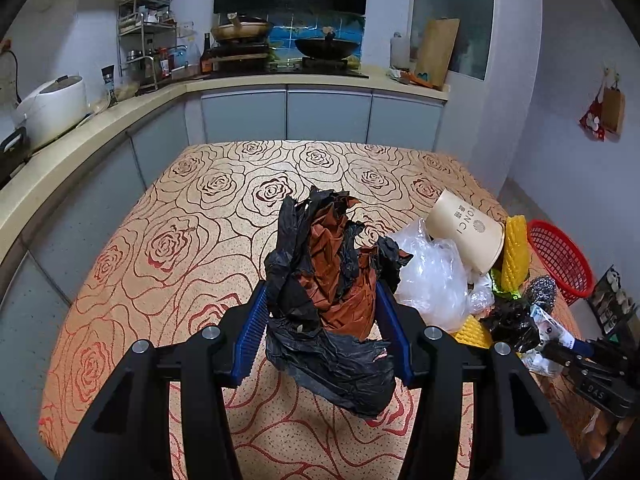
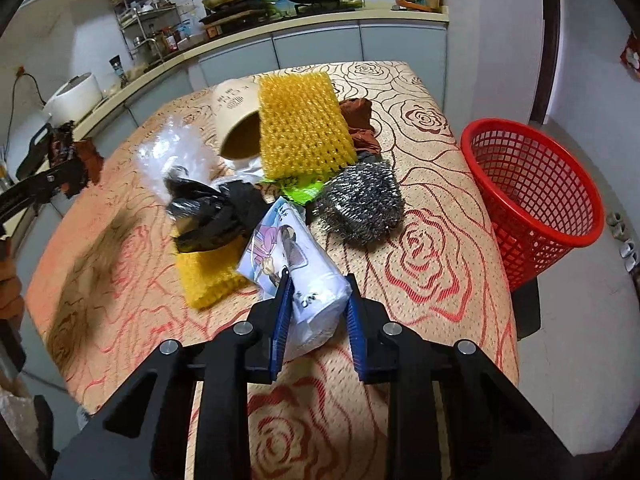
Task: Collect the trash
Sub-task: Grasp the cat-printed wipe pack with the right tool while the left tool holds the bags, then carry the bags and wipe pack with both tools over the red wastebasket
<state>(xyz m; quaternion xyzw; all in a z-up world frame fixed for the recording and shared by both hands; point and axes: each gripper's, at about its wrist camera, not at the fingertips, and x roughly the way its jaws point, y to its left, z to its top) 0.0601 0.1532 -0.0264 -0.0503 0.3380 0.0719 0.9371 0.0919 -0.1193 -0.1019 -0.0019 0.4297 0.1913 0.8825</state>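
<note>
Now the right claw [image 2: 316, 300] pinches the white printed packet [image 2: 298, 268], light and crinkly, above the worktop [image 2: 432, 208]; left claw [image 1: 320, 320] clamps a soft black-and-brown bag wad [image 1: 328, 280]; red basket [image 2: 532, 184] waits nearby.

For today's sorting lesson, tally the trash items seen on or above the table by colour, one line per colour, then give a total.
Yellow: 2, foam net and foam net
Black: 2, held bag and crumpled bag
Clear: 1, plastic bag
White: 1, printed packet
Beige: 1, paper cup
Silver: 1, steel scourer
Green: 1, wrapper
Total: 9
</note>
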